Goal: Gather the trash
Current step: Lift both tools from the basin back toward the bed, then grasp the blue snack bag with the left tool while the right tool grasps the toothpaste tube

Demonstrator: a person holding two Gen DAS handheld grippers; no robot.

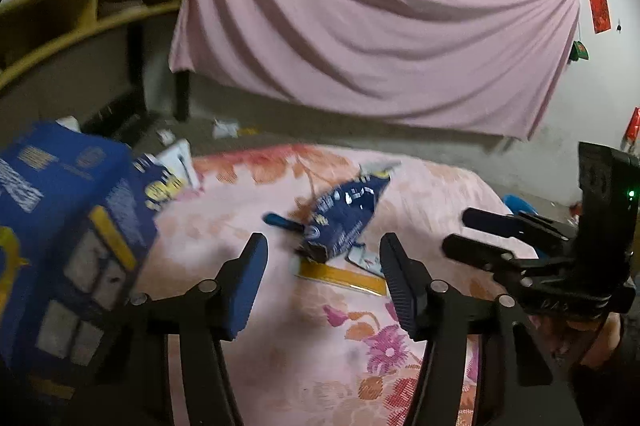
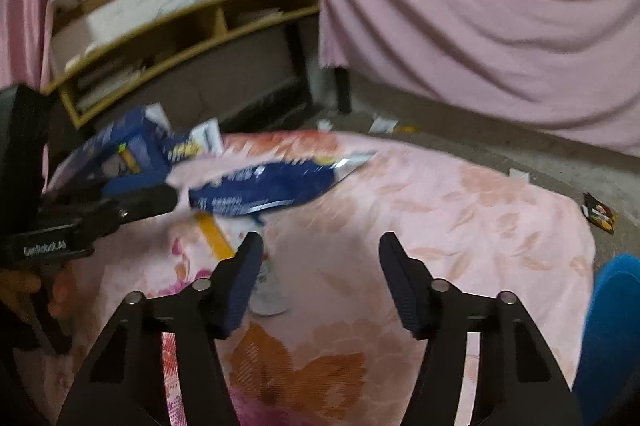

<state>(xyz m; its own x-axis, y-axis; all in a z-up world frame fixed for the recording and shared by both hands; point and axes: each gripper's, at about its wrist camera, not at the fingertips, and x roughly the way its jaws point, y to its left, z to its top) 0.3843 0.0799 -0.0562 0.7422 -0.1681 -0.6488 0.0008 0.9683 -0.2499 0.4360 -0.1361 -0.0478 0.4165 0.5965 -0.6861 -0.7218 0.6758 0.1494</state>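
A crumpled dark blue snack bag [image 1: 346,216] lies on a pink floral blanket [image 1: 280,346], just ahead of my open left gripper [image 1: 324,250]. The bag also shows in the right wrist view [image 2: 272,186], ahead and left of my open, empty right gripper [image 2: 320,250]. A yellow strip [image 1: 344,278] and small paper scraps lie under the bag. A large blue carton [image 1: 68,226] stands at the left, also in the right wrist view [image 2: 120,150]. The right gripper shows at the right of the left wrist view [image 1: 472,234], apart from the bag.
A pink sheet [image 1: 380,26] hangs over a bed frame behind. A yellow wooden shelf [image 1: 72,14] stands at the left. Paper scraps [image 1: 224,128] and a dark wrapper [image 2: 598,214] lie on the grey floor. A blue object [image 2: 612,326] sits at the right.
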